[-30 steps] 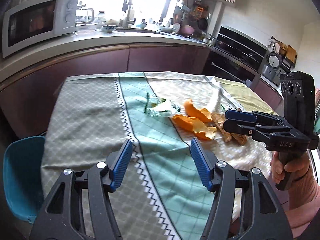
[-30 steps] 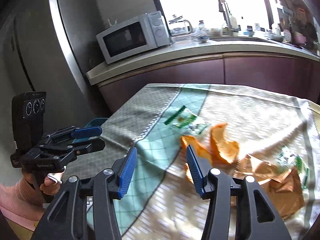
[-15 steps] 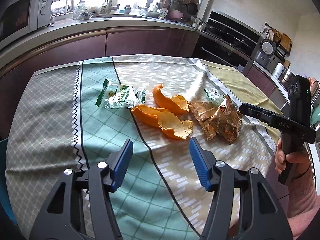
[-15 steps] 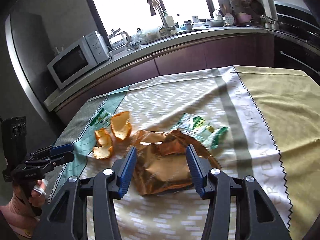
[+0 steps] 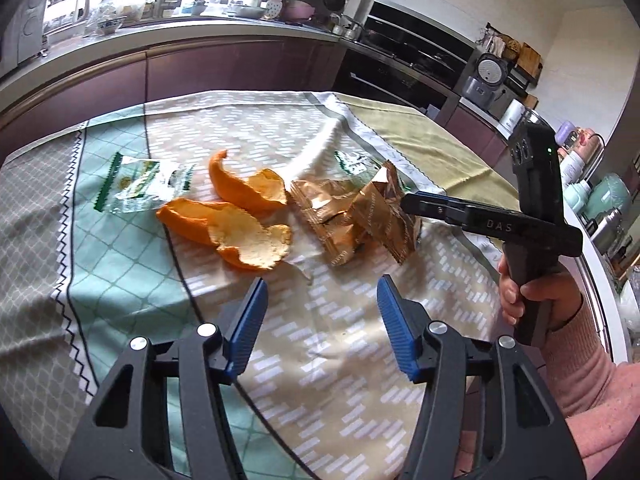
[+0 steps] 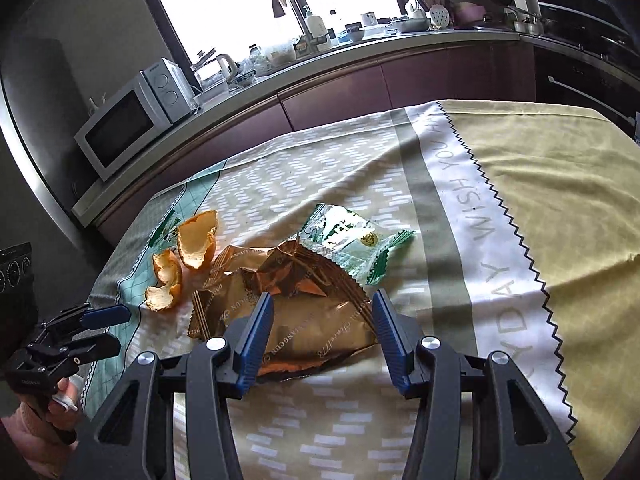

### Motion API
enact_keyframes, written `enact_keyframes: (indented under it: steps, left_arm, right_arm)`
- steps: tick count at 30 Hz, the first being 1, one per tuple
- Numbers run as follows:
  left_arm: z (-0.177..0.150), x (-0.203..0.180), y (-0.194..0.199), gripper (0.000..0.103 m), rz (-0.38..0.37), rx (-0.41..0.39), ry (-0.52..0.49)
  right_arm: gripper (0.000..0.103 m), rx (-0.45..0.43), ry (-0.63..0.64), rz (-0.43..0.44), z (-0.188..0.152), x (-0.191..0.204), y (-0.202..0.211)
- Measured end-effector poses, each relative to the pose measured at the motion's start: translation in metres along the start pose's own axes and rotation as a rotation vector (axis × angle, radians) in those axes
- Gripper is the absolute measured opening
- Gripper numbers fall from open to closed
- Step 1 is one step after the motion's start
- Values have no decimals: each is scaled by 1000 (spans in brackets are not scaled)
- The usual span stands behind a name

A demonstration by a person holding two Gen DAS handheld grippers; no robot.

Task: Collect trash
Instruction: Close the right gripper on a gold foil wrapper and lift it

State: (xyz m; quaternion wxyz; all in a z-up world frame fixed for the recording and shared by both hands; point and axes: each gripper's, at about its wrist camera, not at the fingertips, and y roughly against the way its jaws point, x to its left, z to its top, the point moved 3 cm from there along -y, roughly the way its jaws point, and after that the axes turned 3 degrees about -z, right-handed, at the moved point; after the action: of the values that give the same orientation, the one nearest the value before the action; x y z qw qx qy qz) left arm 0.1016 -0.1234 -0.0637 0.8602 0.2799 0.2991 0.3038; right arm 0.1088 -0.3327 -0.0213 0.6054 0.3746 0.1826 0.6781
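My right gripper (image 6: 322,334), half open and empty, frames the gold wrapper (image 6: 316,320); orange peels (image 6: 182,256) lie left of it, a green packet (image 6: 352,240) behind; my left gripper (image 5: 320,314), closing, holds nothing.

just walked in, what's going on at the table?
A person with a handheld gripper in each hand is clearing trash off a tablecloth. The right gripper hangs over a crumpled gold wrapper, jaws open either side of it, nothing gripped. The left gripper sits short of the orange peels; its jaws have just been closing a little, with nothing between them. Two green-and-white wrappers also lie there. Nothing is picked up yet.
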Motion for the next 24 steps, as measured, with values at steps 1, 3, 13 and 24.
enact_keyframes:
  steps: [1, 3, 13, 24]
  left_arm:
    - [1, -3, -5, 53, -9, 10, -4]
    - [4, -7, -17, 49, -22, 30, -11]
    - [26, -8, -65, 46, -13, 96, 20]
    - [35, -12, -83, 30, -27, 112, 44]
  right_arm:
    - [49, 4, -3, 5, -1, 0, 0]
    - [49, 11, -6, 22, -4, -1, -1]
    - [51, -7, -46, 34, -4, -15, 3]
    - [39, 28, -37, 120, -3, -11, -8]
